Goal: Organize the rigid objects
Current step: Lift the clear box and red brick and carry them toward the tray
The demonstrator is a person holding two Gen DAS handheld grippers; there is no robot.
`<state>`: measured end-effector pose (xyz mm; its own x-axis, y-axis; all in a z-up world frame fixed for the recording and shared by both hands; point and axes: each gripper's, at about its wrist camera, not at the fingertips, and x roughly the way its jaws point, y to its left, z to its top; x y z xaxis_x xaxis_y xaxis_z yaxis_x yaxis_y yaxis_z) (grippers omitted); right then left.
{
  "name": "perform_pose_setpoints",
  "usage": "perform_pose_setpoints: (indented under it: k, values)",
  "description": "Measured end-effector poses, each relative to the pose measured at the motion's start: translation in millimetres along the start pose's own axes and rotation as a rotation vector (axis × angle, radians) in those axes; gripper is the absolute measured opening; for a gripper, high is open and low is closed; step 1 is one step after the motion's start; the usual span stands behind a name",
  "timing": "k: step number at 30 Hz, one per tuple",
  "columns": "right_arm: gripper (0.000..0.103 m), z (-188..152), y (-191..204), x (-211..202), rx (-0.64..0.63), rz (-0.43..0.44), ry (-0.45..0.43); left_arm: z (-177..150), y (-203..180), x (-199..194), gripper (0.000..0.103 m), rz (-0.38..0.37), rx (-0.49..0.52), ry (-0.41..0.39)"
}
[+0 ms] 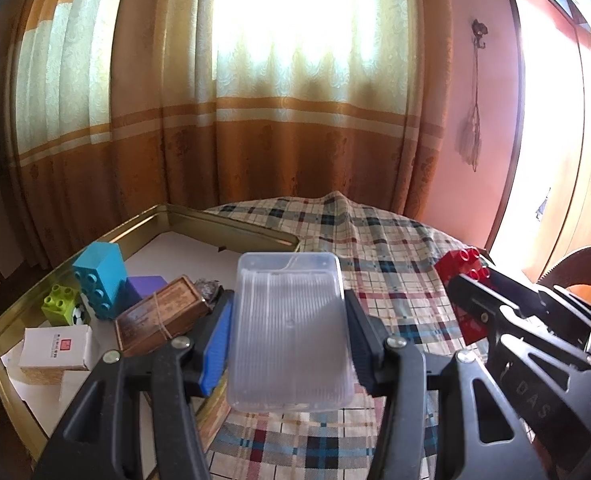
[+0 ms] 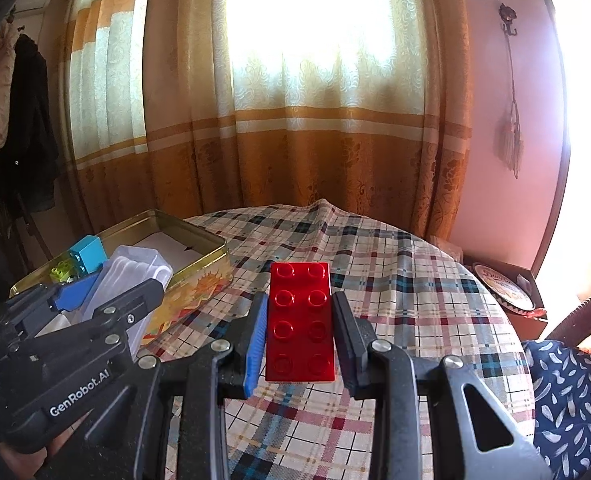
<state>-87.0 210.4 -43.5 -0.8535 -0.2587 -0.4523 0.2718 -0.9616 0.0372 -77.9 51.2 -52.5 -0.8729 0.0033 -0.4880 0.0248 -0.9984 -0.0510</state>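
Observation:
My left gripper (image 1: 289,332) is shut on a clear plastic box (image 1: 289,328), held above the near right edge of the gold tin (image 1: 231,226); the same clear plastic box (image 2: 131,276) shows at the left of the right wrist view. My right gripper (image 2: 299,332) is shut on a red building brick (image 2: 300,320), studs up, over the plaid tablecloth (image 2: 395,280). That red building brick (image 1: 465,268) also appears to the right in the left wrist view. Inside the tin lie a blue brick (image 1: 99,280), a green brick (image 1: 59,304), a purple block (image 1: 147,286), a wooden box (image 1: 161,320) and a white carton (image 1: 57,348).
The round table carries a plaid cloth (image 1: 375,248) with a raised fold at the back. Curtains (image 1: 295,120) hang close behind. A box with a round tin (image 2: 503,288) sits off the table's right side. Patterned blue fabric (image 2: 571,400) lies at the lower right.

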Motion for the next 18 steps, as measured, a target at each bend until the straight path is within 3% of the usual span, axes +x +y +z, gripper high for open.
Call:
perform_pose_setpoints:
  k: [18]
  values:
    - [0.034,0.4,1.8,-5.6,0.018,0.015,-0.02,-2.4,1.6,-15.2,0.052,0.013,0.029,-0.037]
